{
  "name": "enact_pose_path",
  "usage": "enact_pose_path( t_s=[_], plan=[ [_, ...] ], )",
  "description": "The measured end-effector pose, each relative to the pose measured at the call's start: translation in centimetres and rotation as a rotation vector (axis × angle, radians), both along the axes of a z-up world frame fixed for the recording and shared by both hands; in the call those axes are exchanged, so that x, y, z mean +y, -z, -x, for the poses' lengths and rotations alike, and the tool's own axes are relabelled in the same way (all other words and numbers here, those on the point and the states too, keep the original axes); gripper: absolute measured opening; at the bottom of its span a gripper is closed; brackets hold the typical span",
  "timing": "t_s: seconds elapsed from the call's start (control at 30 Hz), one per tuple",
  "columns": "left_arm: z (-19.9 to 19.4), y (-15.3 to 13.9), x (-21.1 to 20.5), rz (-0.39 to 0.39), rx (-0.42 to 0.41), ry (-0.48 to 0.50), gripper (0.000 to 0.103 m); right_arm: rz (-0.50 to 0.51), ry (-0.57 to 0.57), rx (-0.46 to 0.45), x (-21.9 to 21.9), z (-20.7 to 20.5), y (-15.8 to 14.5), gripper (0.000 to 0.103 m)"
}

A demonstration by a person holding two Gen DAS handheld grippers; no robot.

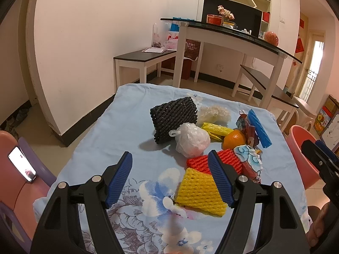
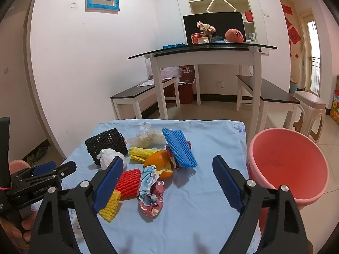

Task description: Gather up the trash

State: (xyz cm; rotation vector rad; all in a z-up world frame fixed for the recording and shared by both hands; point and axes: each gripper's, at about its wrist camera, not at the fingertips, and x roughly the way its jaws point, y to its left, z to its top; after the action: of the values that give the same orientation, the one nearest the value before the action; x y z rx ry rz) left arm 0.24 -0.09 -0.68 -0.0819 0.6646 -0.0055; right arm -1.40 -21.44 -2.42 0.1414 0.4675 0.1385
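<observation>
Table [image 2: 211, 211] under a pale blue floral cloth, tiled floor around it, white walls. Landmark is the orange peel [image 2: 157, 158], mid-cloth. Trash is clustered around it: blue foam sleeve [image 2: 179, 148] leaning just right of the peel, yellow wrapper [image 2: 139, 153] touching it on the left, clear crumpled film [image 2: 148, 138] behind it, black foam net [image 2: 106, 145] further left and back, knotted white bag [image 2: 108, 156] in front of that net. Nearer the camera than the peel: red foam net [image 2: 128, 183], yellow foam net [image 2: 110, 206] partly under it, and a patterned crumpled wrapper [image 2: 151, 192] just in front of the peel. Pink bucket [image 2: 288, 167] stands off the cloth's right edge, well right of the peel; what shows of its inside looks empty. Beyond the peel, across the room: glass-topped dining table [image 2: 201, 49] with two dark benches, a wall shelf above it. A phone [image 1: 22, 164] with a lit screen lies on a pink chair far left of the peel. Left gripper [image 1: 169, 169] is spread wide and holds nothing; its right finger overlaps the red and yellow nets in view, contact can't be told. Right gripper [image 2: 167, 182] also stands wide with nothing gripped, above the cloth in front of the peel.
</observation>
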Motion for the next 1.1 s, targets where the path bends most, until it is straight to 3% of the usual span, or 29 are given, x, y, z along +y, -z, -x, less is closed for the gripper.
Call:
enact_pose_path(
  t_s=[0.33,1.1],
  plan=[
    [-0.4,0.7,0.5,0.014,0.005,0.008,0.074,-0.001,-0.005,0.009,-0.1,-0.3,0.6,0.076],
    [-3.5,1.3,4.0,0.114,0.013,0.020,0.074,0.001,0.001,0.068,-0.4,-3.3,2.0,0.071]
  ],
)
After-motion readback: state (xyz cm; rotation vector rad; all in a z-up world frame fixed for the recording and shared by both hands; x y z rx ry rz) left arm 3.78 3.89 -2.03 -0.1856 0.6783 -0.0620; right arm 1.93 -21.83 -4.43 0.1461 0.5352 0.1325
